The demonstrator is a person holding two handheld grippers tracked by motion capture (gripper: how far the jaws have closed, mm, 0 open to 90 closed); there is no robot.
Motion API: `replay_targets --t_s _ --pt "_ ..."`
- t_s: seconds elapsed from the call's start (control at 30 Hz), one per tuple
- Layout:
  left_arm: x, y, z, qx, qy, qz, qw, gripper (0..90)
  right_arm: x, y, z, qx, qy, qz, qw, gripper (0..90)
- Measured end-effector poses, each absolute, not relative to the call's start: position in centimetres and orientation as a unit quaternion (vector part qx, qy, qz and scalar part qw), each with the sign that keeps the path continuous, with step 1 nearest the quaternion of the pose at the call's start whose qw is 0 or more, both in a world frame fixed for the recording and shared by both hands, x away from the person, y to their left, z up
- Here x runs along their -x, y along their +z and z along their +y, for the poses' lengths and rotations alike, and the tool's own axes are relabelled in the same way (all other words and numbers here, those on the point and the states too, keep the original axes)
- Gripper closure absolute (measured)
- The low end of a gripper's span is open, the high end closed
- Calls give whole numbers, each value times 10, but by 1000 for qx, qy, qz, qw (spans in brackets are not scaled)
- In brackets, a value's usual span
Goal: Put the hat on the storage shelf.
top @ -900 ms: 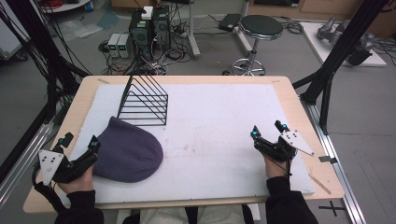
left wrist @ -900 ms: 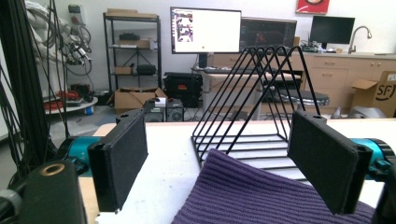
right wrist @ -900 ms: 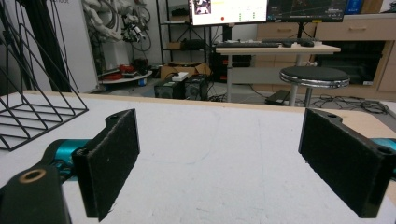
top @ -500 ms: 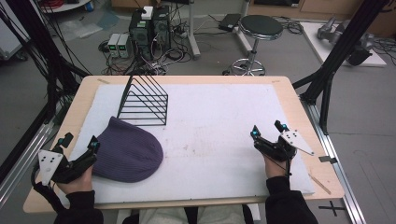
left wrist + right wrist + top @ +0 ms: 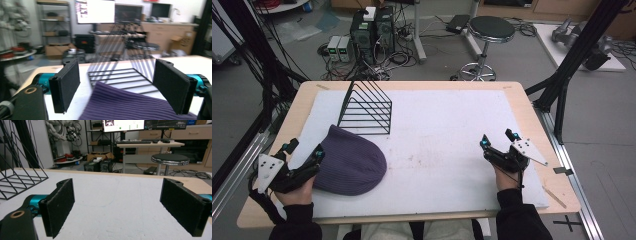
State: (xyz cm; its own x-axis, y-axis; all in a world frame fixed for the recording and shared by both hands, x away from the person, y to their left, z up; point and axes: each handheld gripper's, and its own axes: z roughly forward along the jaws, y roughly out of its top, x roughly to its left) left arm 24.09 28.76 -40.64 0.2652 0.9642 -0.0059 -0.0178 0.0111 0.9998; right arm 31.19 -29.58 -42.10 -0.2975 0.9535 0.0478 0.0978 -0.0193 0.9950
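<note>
From the high view we see the purple knit hat [image 5: 350, 161] lying on the white mat [image 5: 437, 145] at about eight o'clock on the table [image 5: 522, 100]. Our left gripper [image 5: 303, 150] sits at the hat's nine o'clock edge, jaws spread wide, one jaw tip close over the knit and nothing gripped. Just behind the hat, at its twelve o'clock, stands the black wire rack [image 5: 366, 107], its base just beside the hat's crown. Our right gripper [image 5: 497, 140] rests well apart at four o'clock on the mat, jaws wide and holding nothing. Beyond the table, at twelve o'clock, are computer boxes [image 5: 373, 27] with tangled cables, and a round stool [image 5: 491, 30] at one o'clock.

In the left gripper view the left gripper's [image 5: 120, 82] pads stand far apart with the hat's [image 5: 130, 106] ribbed cloth low between them, not pinched. The rack [image 5: 120, 75] rises directly behind it, blurred.

In the right gripper view the right gripper [image 5: 122, 207] frames bare mat [image 5: 117, 202] between wide pads. The rack [image 5: 18, 176] stands at ten o'clock and the stool [image 5: 170, 158] at one o'clock.
</note>
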Motion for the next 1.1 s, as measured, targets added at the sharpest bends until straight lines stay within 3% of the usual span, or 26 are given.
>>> replay_targets --t_s 0.1,0.47,1.1 --pt "-246 -405 280 -593 414 397 565 213 -312 -421 -295 -453 554 584 384 116" --pt "-256 -407 265 -656 356 366 556 208 -312 -421 -295 -451 554 588 380 116" --pt "-263 -405 251 -719 289 344 529 205 -313 -422 -295 -452 553 591 376 116"
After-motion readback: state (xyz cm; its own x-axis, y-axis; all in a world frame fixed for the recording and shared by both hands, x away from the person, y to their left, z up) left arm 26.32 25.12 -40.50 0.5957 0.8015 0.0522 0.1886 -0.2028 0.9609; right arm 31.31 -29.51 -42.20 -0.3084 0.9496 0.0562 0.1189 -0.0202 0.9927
